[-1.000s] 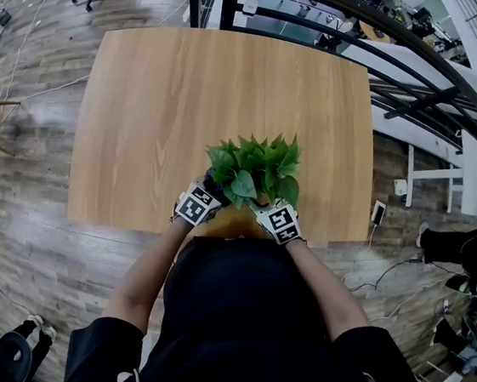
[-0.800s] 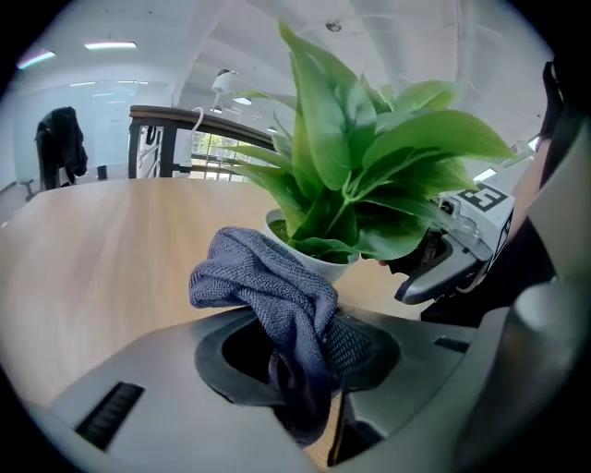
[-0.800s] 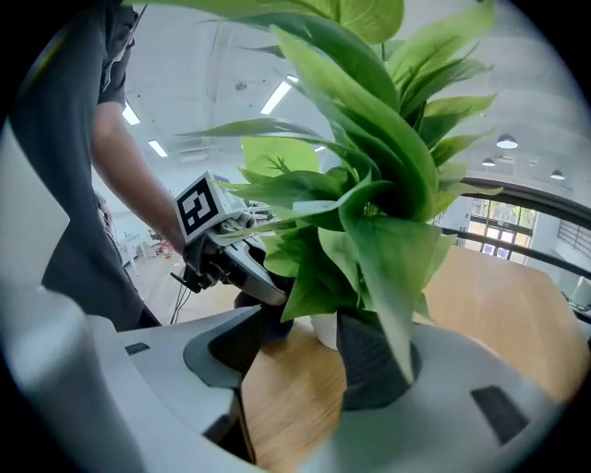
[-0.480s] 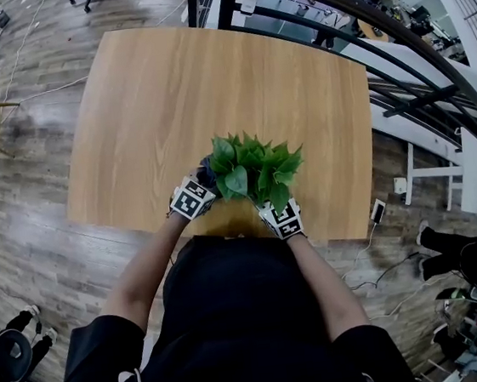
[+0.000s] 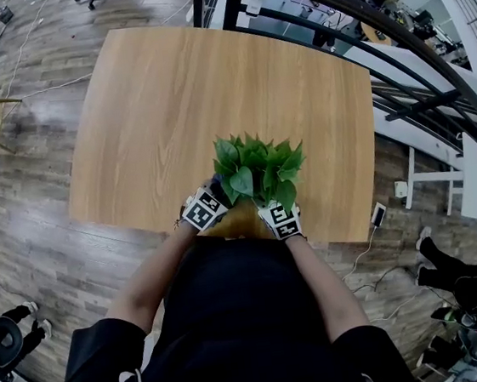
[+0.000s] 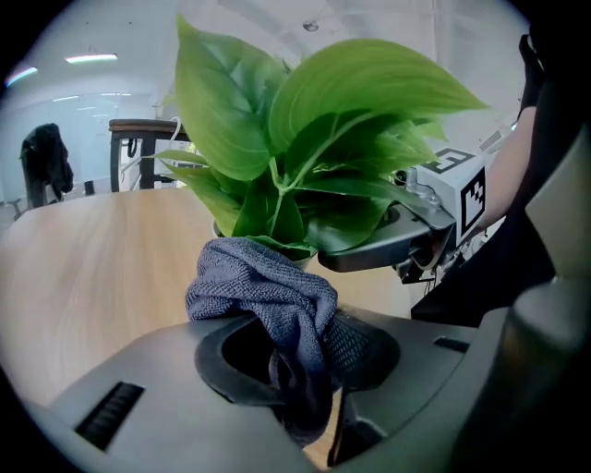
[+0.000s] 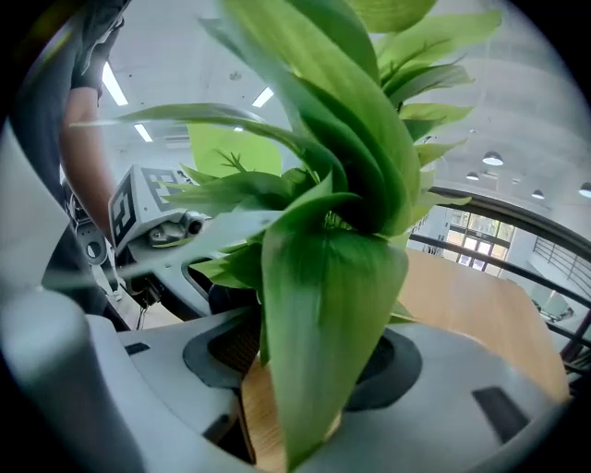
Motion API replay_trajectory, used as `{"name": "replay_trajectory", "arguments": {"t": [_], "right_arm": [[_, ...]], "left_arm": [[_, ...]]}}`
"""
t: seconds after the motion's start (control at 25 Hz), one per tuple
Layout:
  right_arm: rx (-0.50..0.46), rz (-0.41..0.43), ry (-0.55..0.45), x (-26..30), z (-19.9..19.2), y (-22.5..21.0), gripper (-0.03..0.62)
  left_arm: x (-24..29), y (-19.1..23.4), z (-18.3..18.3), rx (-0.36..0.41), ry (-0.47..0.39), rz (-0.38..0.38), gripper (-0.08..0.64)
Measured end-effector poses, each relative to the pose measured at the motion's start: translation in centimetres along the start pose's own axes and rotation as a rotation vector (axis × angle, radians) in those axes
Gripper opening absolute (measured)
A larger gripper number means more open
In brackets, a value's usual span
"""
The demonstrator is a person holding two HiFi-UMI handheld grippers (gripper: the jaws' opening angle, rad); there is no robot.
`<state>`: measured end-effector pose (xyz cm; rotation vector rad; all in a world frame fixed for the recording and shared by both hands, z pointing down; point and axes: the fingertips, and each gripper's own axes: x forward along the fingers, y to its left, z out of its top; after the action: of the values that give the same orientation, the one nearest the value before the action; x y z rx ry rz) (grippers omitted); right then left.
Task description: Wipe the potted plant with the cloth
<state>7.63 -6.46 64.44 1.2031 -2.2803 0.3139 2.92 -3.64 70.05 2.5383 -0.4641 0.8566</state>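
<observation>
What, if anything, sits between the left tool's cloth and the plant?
Nothing visible. The cloth, clamped in the left tool, sits just below the lower leaves of the potted plant. The right tool is at its other side, jaws apart around a hanging leaf, clear of the cloth.

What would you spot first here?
The bright green plant at the near edge of the big wooden table. The left tool pinches a bunched grey cloth right beside it, and the right tool sits open around a hanging leaf.
</observation>
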Motion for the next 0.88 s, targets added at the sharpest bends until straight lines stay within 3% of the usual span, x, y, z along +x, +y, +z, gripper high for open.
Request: {"name": "replay_trajectory", "arguments": {"t": [0.2, 0.52, 0.88], "right_arm": [[-0.008, 0.008, 0.004, 0.0, -0.3, 0.2, 0.259], [-0.045, 0.151, -0.019, -0.1, -0.8, 4.6, 0.259], [0.015, 0.063, 0.047, -0.4, -3.7, -0.2, 0.259]], "left_arm": [[0.0, 0.1, 0.0, -0.031, -0.012, 0.007, 0.141], [-0.6, 2.1, -0.1, -0.039, -0.004, 0.048, 0.141], [-0.3, 2.7, -0.2, -0.058, 0.003, 0.065, 0.141]]}}
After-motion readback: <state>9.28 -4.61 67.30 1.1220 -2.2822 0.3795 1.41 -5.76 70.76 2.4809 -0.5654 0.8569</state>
